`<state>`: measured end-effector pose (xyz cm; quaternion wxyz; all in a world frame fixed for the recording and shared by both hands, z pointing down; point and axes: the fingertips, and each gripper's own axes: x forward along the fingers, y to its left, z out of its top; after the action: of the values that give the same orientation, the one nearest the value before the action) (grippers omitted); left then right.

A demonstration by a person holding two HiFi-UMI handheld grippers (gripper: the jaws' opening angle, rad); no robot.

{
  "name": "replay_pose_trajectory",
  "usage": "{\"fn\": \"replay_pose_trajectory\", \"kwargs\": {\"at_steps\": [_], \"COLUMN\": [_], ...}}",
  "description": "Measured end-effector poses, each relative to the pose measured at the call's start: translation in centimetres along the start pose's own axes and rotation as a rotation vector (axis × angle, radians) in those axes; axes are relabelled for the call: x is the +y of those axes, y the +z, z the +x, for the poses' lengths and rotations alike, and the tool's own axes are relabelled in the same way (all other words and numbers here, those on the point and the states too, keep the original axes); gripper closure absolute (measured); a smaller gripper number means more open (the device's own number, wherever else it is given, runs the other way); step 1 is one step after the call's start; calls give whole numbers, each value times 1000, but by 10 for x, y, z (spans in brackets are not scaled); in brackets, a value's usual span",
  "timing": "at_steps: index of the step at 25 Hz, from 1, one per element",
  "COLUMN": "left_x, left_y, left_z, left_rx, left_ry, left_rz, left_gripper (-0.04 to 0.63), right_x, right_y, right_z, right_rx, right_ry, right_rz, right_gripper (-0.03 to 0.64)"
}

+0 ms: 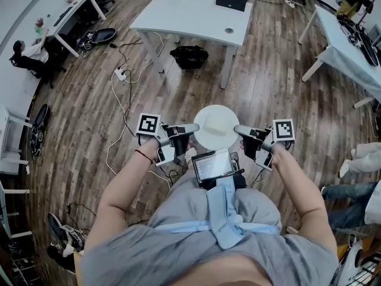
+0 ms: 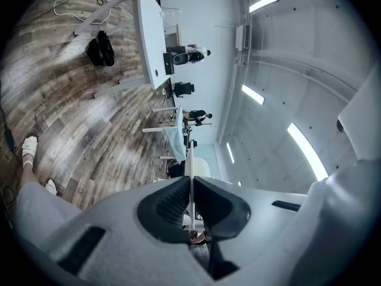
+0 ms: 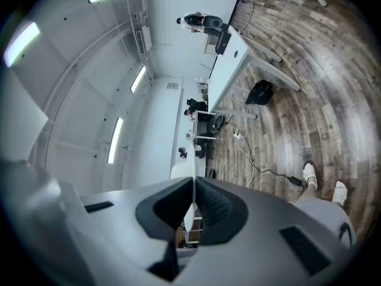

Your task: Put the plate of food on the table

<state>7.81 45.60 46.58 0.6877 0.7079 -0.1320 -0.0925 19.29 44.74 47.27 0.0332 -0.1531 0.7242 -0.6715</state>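
Note:
A round white plate (image 1: 216,126) with a pale mound of food on it hangs level in front of the person, above the wooden floor. My left gripper (image 1: 196,127) is shut on its left rim and my right gripper (image 1: 237,128) is shut on its right rim. In the left gripper view the plate (image 2: 191,180) shows edge-on as a thin white line pinched between the dark pads of the left gripper (image 2: 191,206). The right gripper view shows the same: the plate's edge (image 3: 189,214) sits between the pads of the right gripper (image 3: 194,202). The white table (image 1: 178,18) stands a few steps ahead.
A black box (image 1: 231,0) lies at the table's far right, and a black bag (image 1: 189,56) sits on the floor under it. Cables (image 1: 122,94) and a power strip trail over the floor to the left. Another white table (image 1: 351,52) stands at the right. A screen device (image 1: 214,164) hangs at the person's chest.

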Motion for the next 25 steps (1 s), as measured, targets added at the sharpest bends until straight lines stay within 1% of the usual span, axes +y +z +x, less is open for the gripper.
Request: {"fn": "replay_pose_trajectory", "kwargs": {"at_steps": [4,6,11,15,19,22,25], "left_x": [-1,-5,-3,-2,-2,-7,-13], "left_y": [46,60,62,60,65,89,130], "left_z": [-14,-19,-19,-17,-18,-25,-36], "left_rx": [1,-3,-13,-16,-13,-12,-9], "left_ry": [-6,-9,-15,-17,-14,-28,-38], "left_rz": [-30,-39,-15,-13,10,11,0], "left_gripper": [566,566,566,566,566,566,566], "right_x": [8,13,14,11,9,17,29], "right_y": [31,40,42,43,47,64,93], "right_z": [35,45,48,48,51,69,99], "right_rx": [-1,-2,-13,-10,-13,-11,-21], "right_ry": [-24,-33,-21,-18,-14,-9,-13], "right_rz": [18,19,6,-15,-36,-38,-27], "right_gripper": [580,580,580,580,580,580,580]}}
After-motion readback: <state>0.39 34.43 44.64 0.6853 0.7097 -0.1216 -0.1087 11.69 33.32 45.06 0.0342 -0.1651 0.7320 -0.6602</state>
